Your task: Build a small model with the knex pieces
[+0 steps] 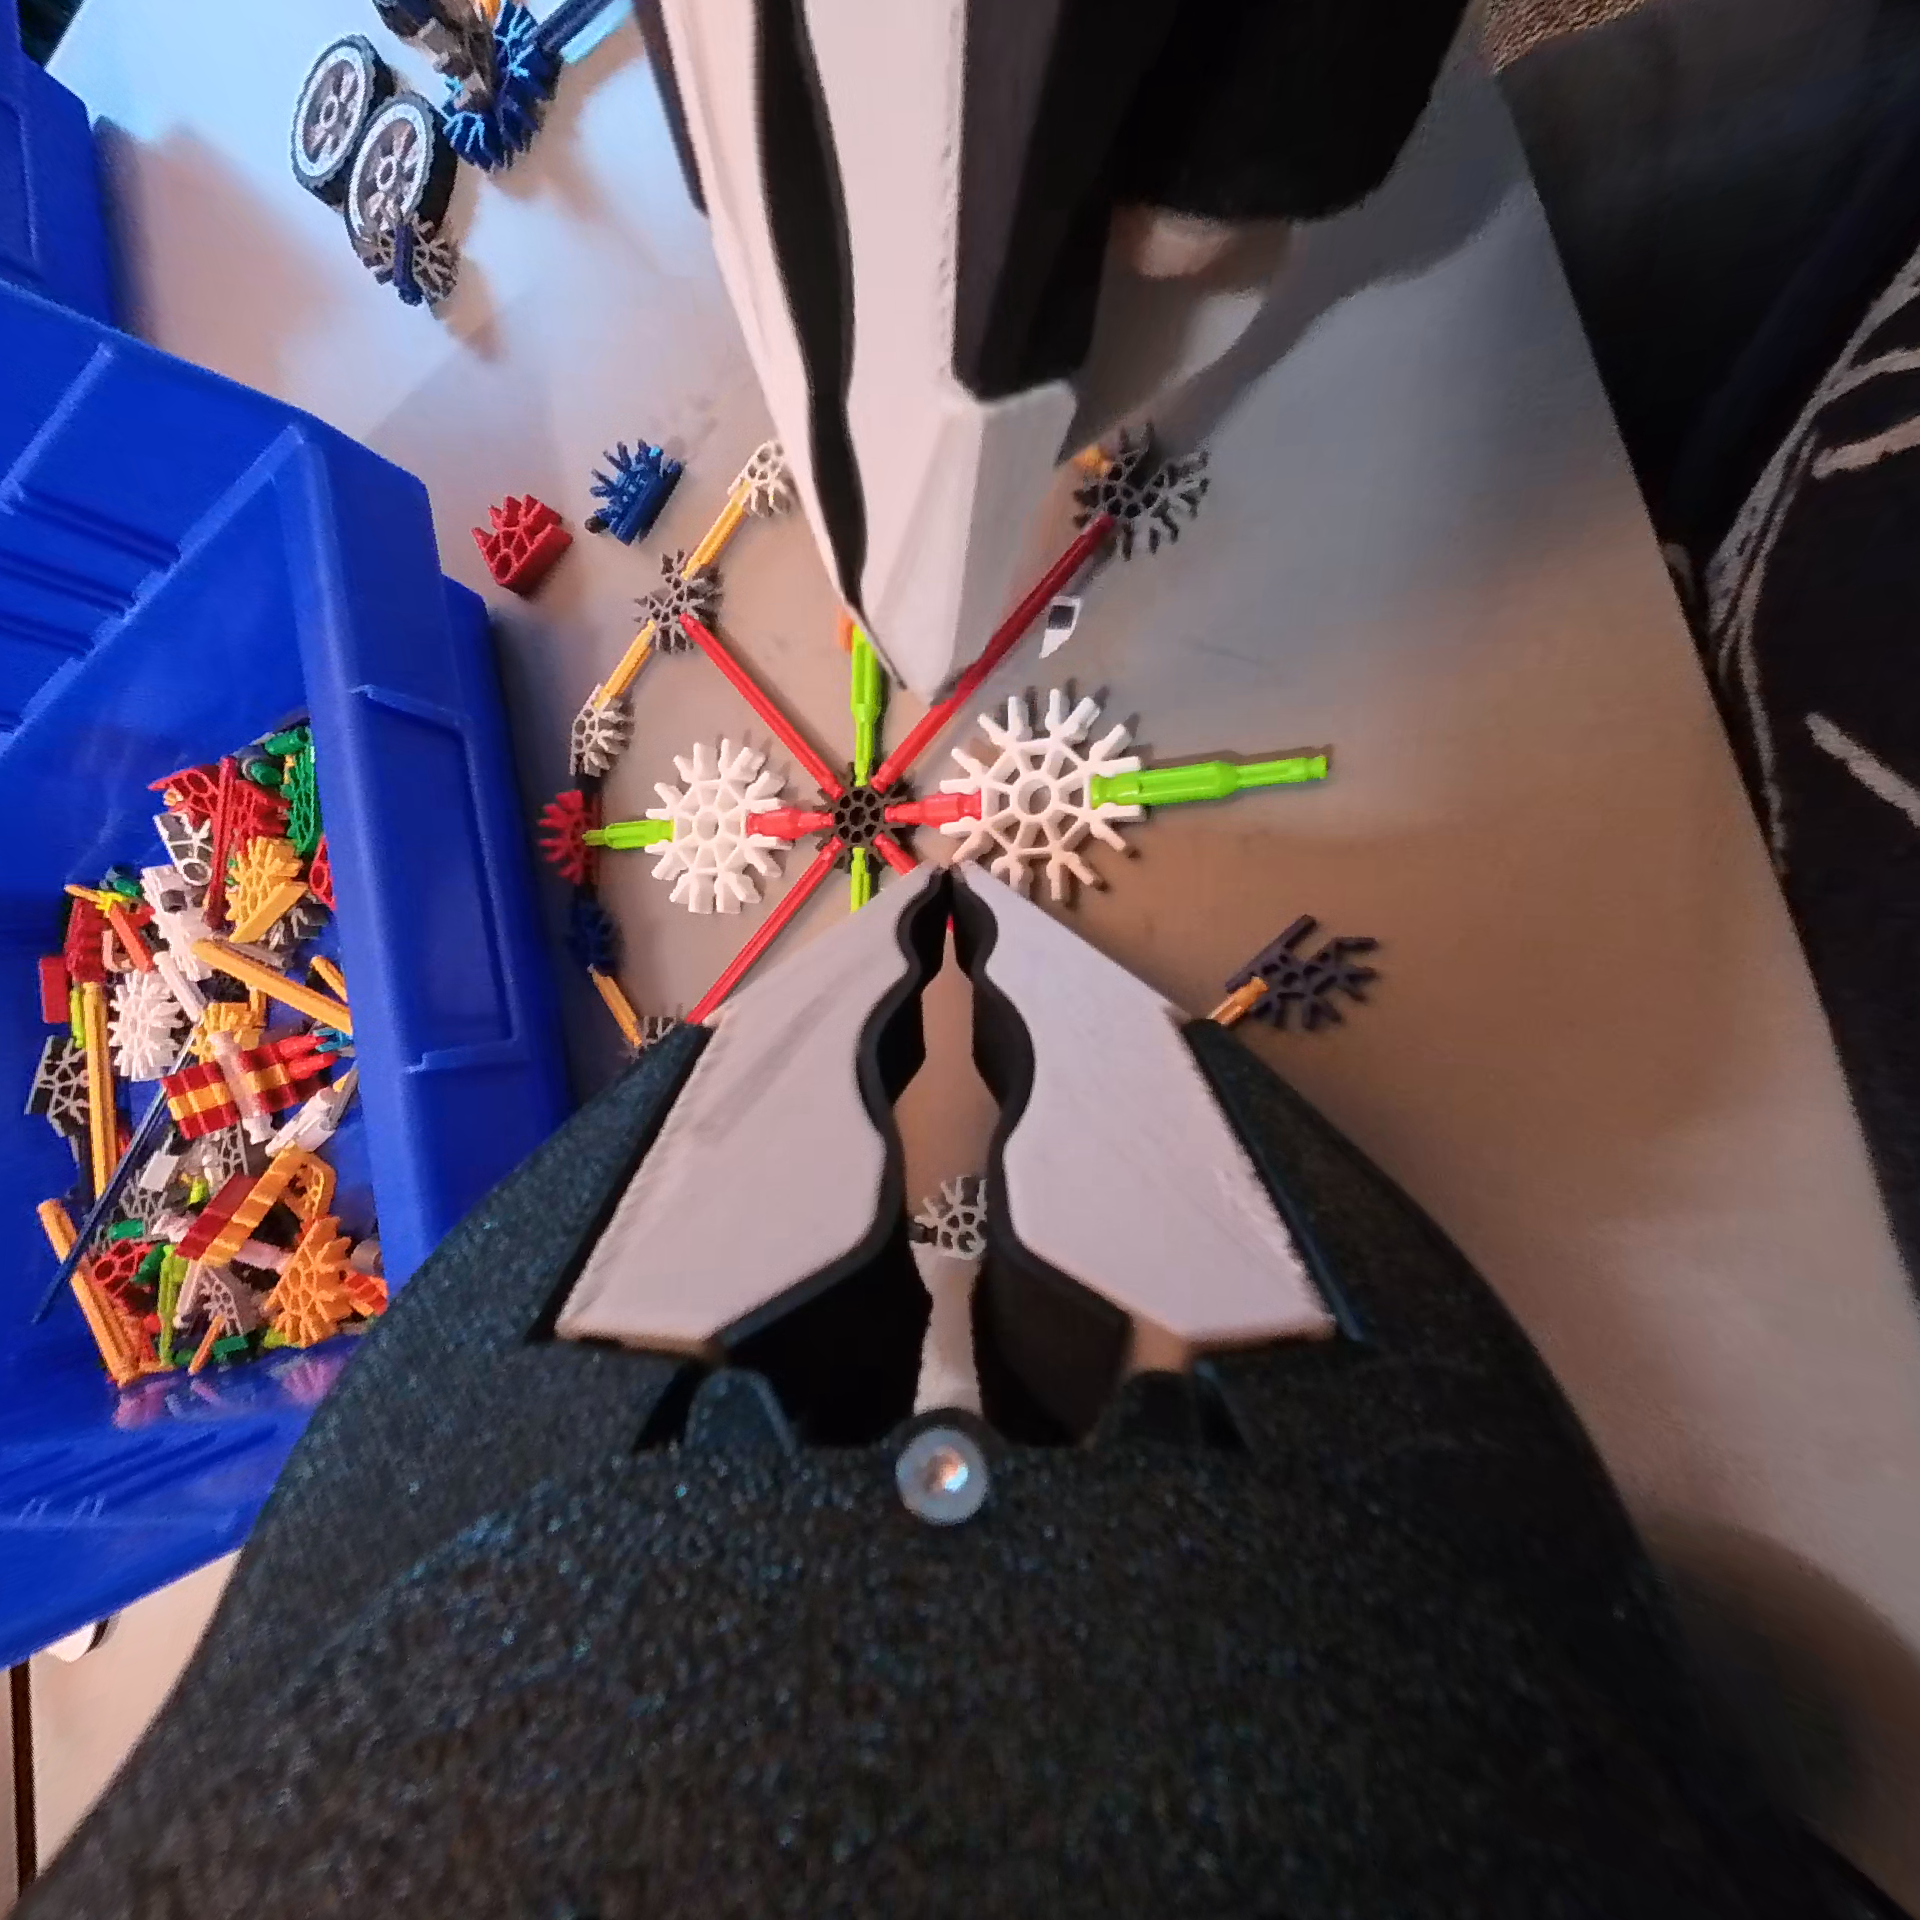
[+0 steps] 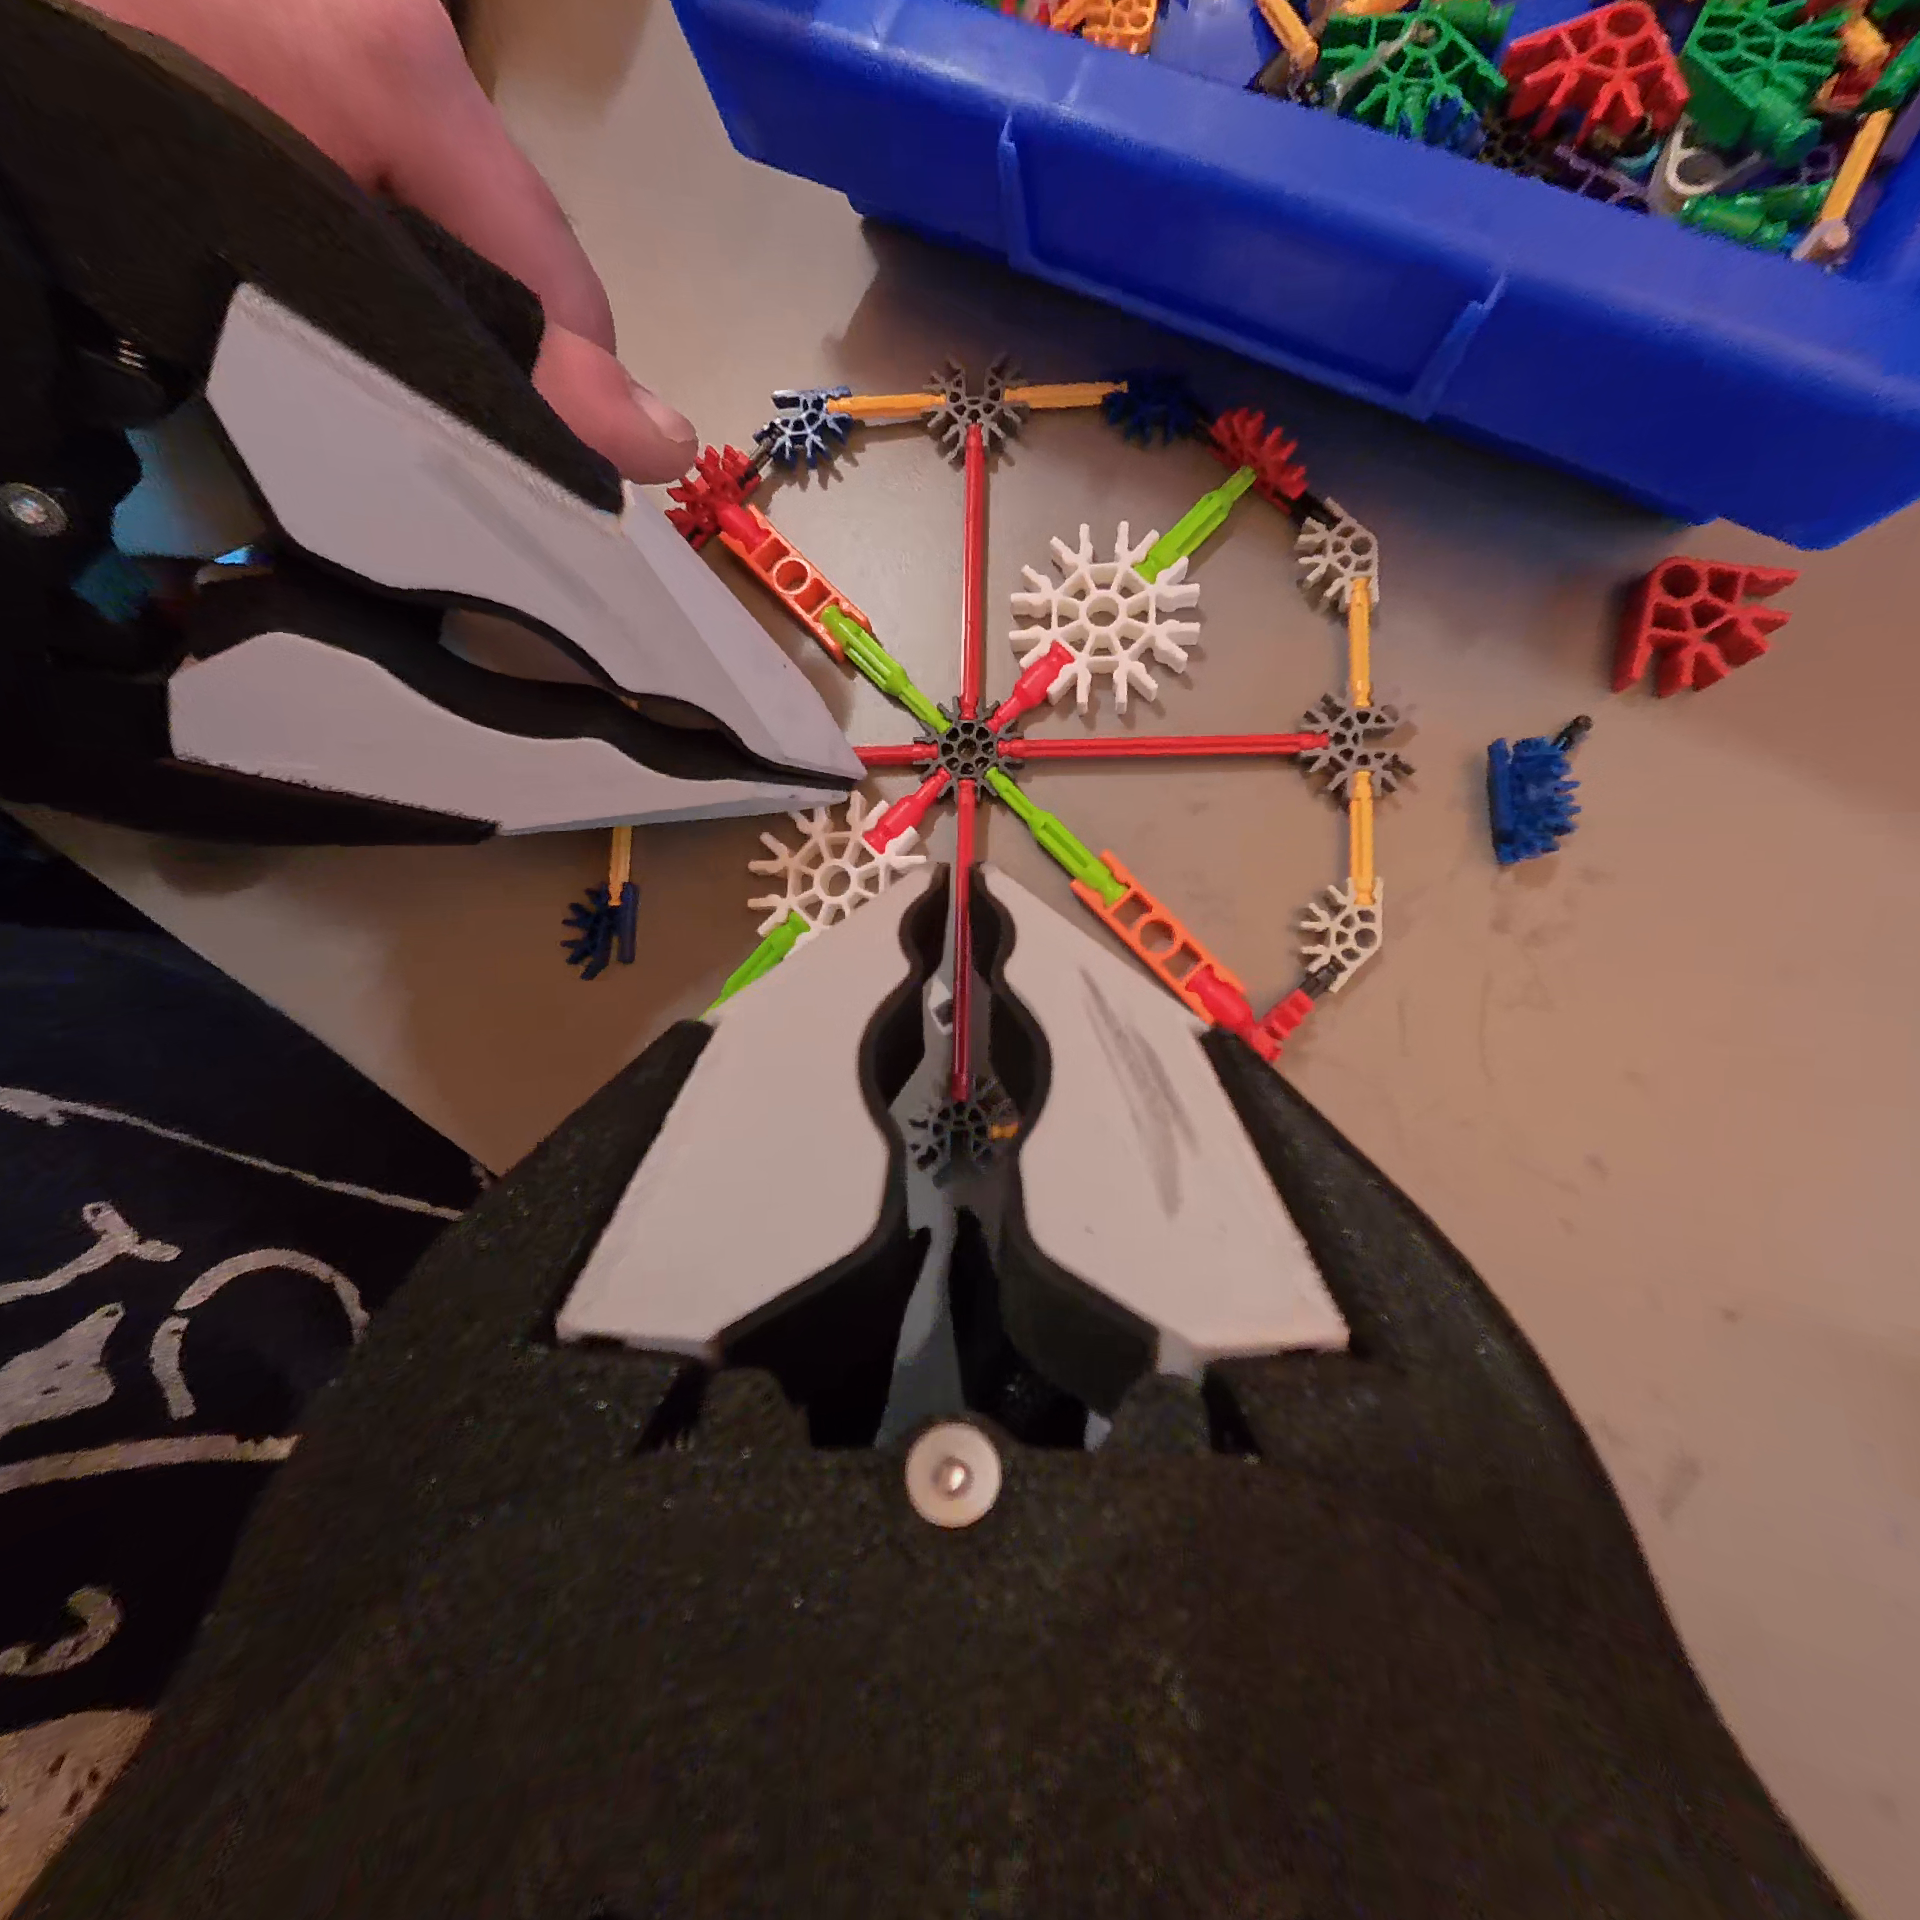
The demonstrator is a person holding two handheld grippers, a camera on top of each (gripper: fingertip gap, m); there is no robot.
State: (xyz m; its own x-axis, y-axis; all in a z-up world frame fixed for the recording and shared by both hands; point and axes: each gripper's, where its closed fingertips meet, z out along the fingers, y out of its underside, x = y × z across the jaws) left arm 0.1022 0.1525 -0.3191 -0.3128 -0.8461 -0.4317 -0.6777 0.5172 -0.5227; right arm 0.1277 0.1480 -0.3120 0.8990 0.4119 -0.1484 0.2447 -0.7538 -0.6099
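Tabletop (image 2: 1558, 1195); blue bin (image 2: 1299, 239) of loose parts at its far side; flat spoked wheel assembly, dark hub (image 2: 966, 746) central; right tool (image 2: 964, 883) clamped on a red rod (image 2: 962, 997) running lengthwise from hub between its fingers; left tool (image 1: 948, 883) closed on the adjacent red spoke, tips just beside hub.

No legible text, labels or numbers anywhere.

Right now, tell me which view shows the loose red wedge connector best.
The right wrist view: the red wedge connector lies large, sharp and unobstructed beside the blue bin. The left wrist view shows it smaller, farther off, near a loose blue connector.
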